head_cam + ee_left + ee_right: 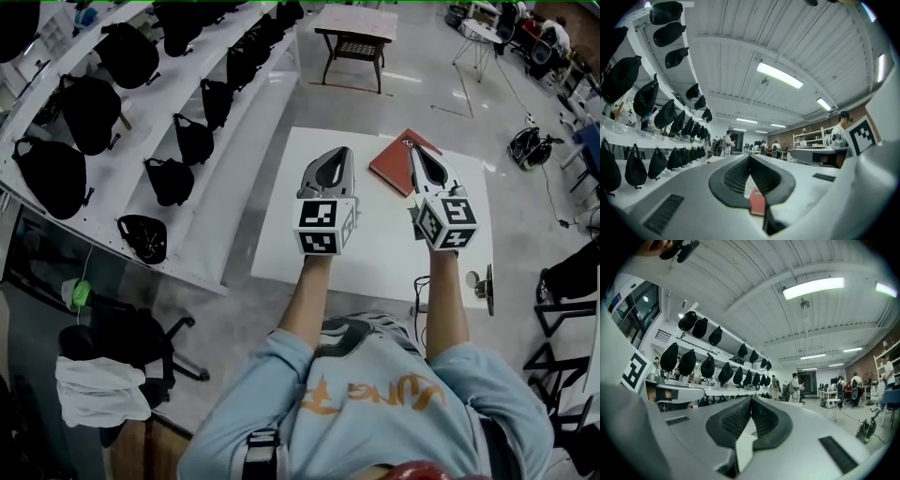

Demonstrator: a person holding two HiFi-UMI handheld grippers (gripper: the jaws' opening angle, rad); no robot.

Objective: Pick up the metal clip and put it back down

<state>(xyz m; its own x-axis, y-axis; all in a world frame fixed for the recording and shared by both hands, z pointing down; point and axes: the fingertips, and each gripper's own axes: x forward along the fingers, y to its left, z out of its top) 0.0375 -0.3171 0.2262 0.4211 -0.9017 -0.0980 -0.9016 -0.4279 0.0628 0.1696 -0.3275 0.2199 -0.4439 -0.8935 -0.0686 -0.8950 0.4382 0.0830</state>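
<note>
Nearest to us are the two forearms in a light blue shirt, one gripper in each hand, both held level over the white table (pixel 281 253).
Left gripper (pixel 342 153): we read the jaws as closed tip to tip with nothing gripped. Its own view only shows the book through the gap under the pads.
Right gripper (pixel 415 155): the jaws are fully closed and it is holding nothing.
Count on the table: one red book (pixel 398 164), lying flat just past both sets of jaw tips.
Metal clip: we can't pick it out for certain in any view. The only candidate is one small metal piece (pixel 483 284) at the table's right edge, and it is too small to identify.
Left of the table are white tiered shelves (pixel 230 187) holding black bags (pixel 169 180). We count at least ten, one per spot in rows, and the far ones merge together.
Near left on the floor: one office chair (pixel 141 342) with one white cloth (pixel 98 389) over it.
Beyond the white table stands one small dark table (pixel 356 23).
Far end of the room: several people, seen in both gripper views and too small to count.
</note>
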